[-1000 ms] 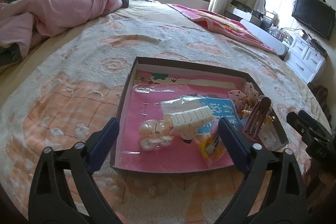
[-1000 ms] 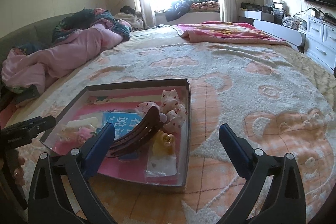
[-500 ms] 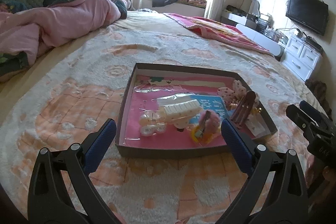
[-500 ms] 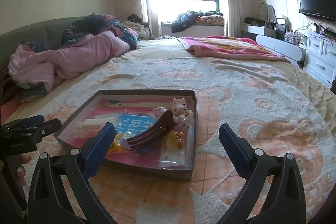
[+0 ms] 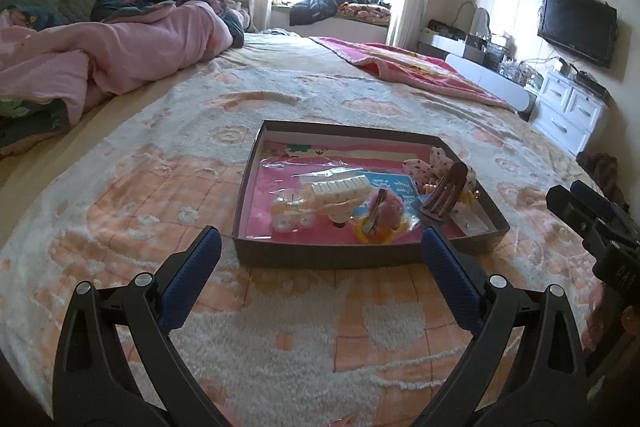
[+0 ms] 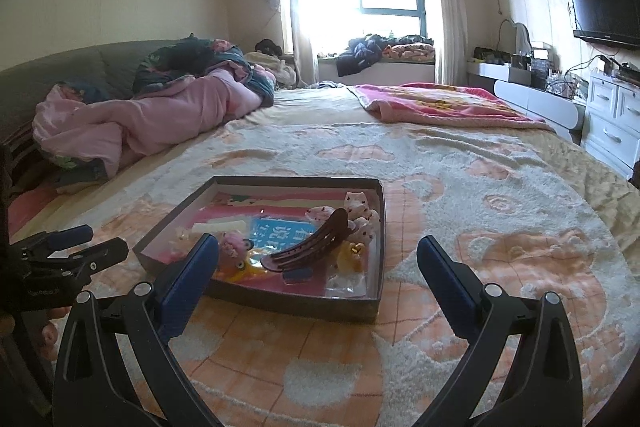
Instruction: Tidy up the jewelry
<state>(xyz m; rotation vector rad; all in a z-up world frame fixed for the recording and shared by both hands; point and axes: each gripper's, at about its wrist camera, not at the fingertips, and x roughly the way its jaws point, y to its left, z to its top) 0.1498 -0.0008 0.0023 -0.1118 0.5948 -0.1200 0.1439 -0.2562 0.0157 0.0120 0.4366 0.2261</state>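
Note:
A shallow dark box [image 5: 320, 259] with a pink lining lies on the bed; it also shows in the right wrist view [image 6: 280, 303]. Inside lie a white claw clip [image 5: 340, 189], a brown claw clip [image 5: 444, 195] [image 6: 316, 241], a pink fuzzy clip [image 5: 384, 207] [image 6: 234, 247], a spotted bow [image 5: 424, 167] [image 6: 360, 215], yellow pieces and clear bags. My left gripper [image 5: 318, 253] is open and empty, just in front of the box. My right gripper [image 6: 318, 255] is open and empty, at the box's near right corner.
The bed has a fluffy peach and white blanket [image 5: 160, 187]. A pink quilt [image 5: 120, 51] is heaped at the far left and a red blanket [image 5: 408, 67] at the far right. White drawers [image 5: 572, 115] and a TV [image 5: 576, 27] stand beyond the bed's right edge.
Both grippers have pulled back and risen away from the box, which now looks smaller and farther. A pink fuzzy clip now lies in the box. Both grippers stay open.

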